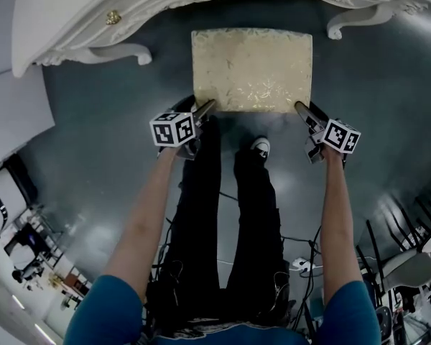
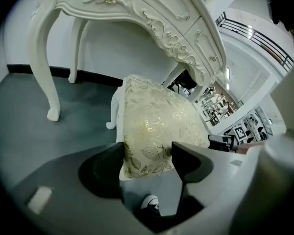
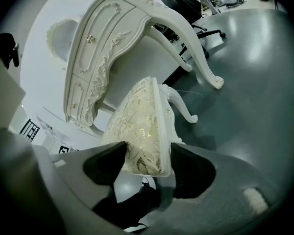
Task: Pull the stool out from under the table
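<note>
Cream-and-gold stool (image 1: 251, 70): a padded rectangular seat with a leaf pattern is seen from above, standing on the floor between the table's two front legs. Its far edge lies close to the table's front, and most of the seat is clear of the tabletop. White curved legs are seen under it in both gripper views.
Table (image 1: 93, 13): white and carved, with small gold knobs on the drawer fronts and curled feet resting on the floor.
Left gripper (image 1: 207, 106): pointed down and forward at the seat's near left corner. In the left gripper view that corner is taken between the jaws, which are held wide by the cushion, one pad against each side.
Right gripper (image 1: 300, 108): placed likewise at the near right corner. In the right gripper view the cushion and the white rim under it are clasped between widely spread jaws.
Floor (image 1: 93, 99): dark grey, with a dull shine.
Shoe (image 1: 261, 146): dark with a white toe, set just behind the seat's near edge, between the two grippers.
Arms: bare forearms and blue sleeves are seen reaching forward to the grippers.
</note>
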`<state>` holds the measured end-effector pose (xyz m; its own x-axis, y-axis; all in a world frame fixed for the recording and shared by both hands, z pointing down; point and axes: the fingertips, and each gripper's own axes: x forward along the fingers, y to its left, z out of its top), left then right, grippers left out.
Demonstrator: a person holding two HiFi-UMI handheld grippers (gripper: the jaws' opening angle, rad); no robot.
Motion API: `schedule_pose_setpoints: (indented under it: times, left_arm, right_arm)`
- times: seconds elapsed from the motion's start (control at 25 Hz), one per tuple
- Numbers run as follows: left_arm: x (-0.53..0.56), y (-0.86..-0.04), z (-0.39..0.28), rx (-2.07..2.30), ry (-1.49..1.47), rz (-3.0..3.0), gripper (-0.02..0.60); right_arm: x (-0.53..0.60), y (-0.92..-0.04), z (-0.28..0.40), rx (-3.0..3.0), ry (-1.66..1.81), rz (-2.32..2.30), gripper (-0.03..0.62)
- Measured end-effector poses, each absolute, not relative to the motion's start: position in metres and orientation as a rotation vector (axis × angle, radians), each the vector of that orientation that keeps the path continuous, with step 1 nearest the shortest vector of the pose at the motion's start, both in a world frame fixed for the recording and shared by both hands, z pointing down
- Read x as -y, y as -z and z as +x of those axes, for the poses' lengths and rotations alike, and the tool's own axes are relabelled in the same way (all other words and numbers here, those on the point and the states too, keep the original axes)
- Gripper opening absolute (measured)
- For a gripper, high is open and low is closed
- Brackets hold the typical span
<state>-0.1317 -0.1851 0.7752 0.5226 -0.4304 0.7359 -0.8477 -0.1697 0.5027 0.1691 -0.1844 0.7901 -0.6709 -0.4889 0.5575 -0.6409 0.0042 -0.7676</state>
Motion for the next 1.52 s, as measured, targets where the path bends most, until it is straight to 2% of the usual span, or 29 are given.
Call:
schedule_pose_setpoints:
  times: [0.24, 0.32, 0.44, 0.48, 0.52, 0.6, 0.84, 1.2, 1.4, 1.52]
  left_arm:
    - [0.153, -0.771, -0.124, 1.054, -0.570, 1.772, 0.319]
    - [0.152, -0.774, -0.119, 1.019, -0.640, 1.794, 0.354]
    - [0.152, -0.773, -0.117, 0.974, -0.771, 1.824, 0.365]
    - [0.153, -0.770, -0.119, 0.979, -0.784, 1.834, 0.364]
    - [0.156, -0.766, -0.121, 0.991, -0.777, 1.847, 0.359]
    - [0.160, -0.752, -0.119, 1.002, -0.737, 1.889, 0.339]
    - [0.145, -0.650, -0.088, 0.973, -0.736, 2.093, 0.305]
    - [0.109, -0.510, -0.046, 1.051, -0.574, 2.206, 0.264]
    - [0.084, -0.439, -0.041, 1.042, -0.516, 2.277, 0.238]
    - [0.067, -0.412, -0.043, 1.012, -0.510, 2.316, 0.232]
  right_arm:
    - [0.168, -0.783, 0.175, 2.125, -1.731, 1.146, 0.291]
    - [0.169, -0.782, 0.179, 2.124, -1.706, 1.130, 0.291]
    - [0.171, -0.778, 0.180, 2.114, -1.613, 1.130, 0.287]
    - [0.172, -0.776, 0.178, 2.127, -1.571, 1.130, 0.286]
    - [0.175, -0.771, 0.174, 2.155, -1.536, 1.130, 0.257]
    - [0.182, -0.752, 0.166, 2.232, -1.505, 1.136, 0.253]
    - [0.173, -0.639, 0.146, 2.425, -1.401, 1.136, 0.233]
    - [0.140, -0.485, 0.112, 2.556, -1.217, 1.063, 0.189]
    - [0.116, -0.417, 0.096, 2.581, -1.111, 1.066, 0.132]
    - [0.107, -0.381, 0.080, 2.624, -1.092, 1.082, 0.123]
